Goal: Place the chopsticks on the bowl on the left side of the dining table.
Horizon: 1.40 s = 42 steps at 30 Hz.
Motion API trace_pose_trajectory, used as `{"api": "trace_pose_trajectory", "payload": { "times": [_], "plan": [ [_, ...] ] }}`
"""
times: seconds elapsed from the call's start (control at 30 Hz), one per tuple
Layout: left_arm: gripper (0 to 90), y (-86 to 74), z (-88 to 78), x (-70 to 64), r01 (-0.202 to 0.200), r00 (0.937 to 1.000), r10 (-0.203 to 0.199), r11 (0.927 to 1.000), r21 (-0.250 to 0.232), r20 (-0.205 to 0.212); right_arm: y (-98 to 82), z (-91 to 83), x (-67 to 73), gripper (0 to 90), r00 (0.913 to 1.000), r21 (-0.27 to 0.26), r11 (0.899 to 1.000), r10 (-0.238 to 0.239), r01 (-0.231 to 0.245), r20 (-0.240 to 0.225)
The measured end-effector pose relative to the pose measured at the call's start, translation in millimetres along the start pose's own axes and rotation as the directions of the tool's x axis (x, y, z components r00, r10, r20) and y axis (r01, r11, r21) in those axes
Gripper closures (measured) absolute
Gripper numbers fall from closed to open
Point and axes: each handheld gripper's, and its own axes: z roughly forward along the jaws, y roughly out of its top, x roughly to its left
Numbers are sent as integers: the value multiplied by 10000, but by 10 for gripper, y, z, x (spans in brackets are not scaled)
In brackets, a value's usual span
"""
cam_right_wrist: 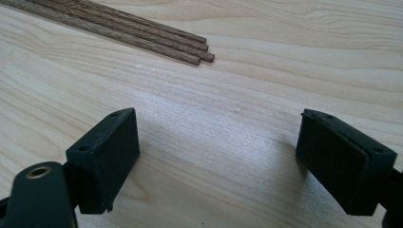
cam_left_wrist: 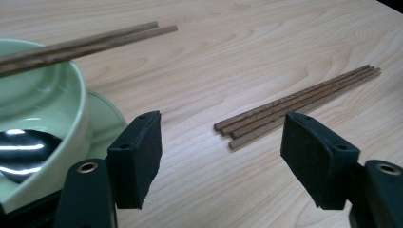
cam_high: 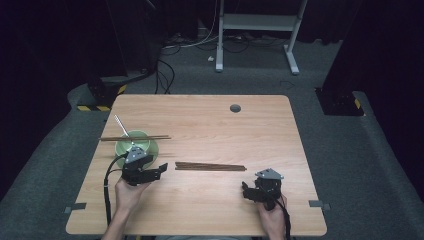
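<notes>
Near the table's left edge sat the green bowl (cam_high: 137,145), with a metal spoon (cam_high: 123,129) leaning out of it toward the far left and a pair of chopsticks (cam_high: 135,137) laid flat across its rim. My guess was the pair got parked up there so it stayed off the wood and was easy to tell apart from the loose ones.

Just on the near side of the bowl was my left gripper (cam_high: 161,169), almost touching the rim, jaws spread wide with nothing in them. In the left gripper view the bowl's wall (cam_left_wrist: 71,109) crowded the left jaw, and the loose bundle of chopsticks (cam_left_wrist: 297,105) lay ahead, its near ends lined up roughly between the two pads. To me that looked like an approach to the left end of the bundle, with the gap kept generous so the sticks could slip in without getting nudged.

The bundle (cam_high: 210,166) itself lay flat about mid-table, parallel to the near edge, well apart from the bowl.

Over toward the near right corner was my right gripper (cam_high: 246,191), also open wide and empty, low over bare wood. Its own view had the bundle's other end (cam_right_wrist: 142,33) up ahead at the top, not between the pads. Probably I was keeping that hand parked out of the way.
</notes>
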Motion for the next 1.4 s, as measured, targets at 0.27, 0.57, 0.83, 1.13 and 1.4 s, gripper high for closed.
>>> {"api": "trace_pose_trajectory", "payload": {
  "times": [0.27,0.57,0.83,1.13,1.4],
  "plan": [
    [307,-38,83,-70,-168,9999,168,9997,193,8,0,0,0,141,10000,2,10000,1,-1,-1],
    [319,-120,115,-70,-166,9999,165,9988,454,28,0,0,0,141,10000,0,10000,1,-1,1],
    [321,-197,138,-63,-155,9998,163,9986,511,-141,0,0,0,140,10000,1,10000,1,-1,0],
    [322,-283,169,-41,-8,9991,30,9986,534,-420,0,0,0,140,10000,0,10000,3,-3,-1],
    [325,-359,222,-2,-1,9976,55,9971,765,-697,0,0,0,140,10000,1,10000,1,-1,0]
  ]
}}
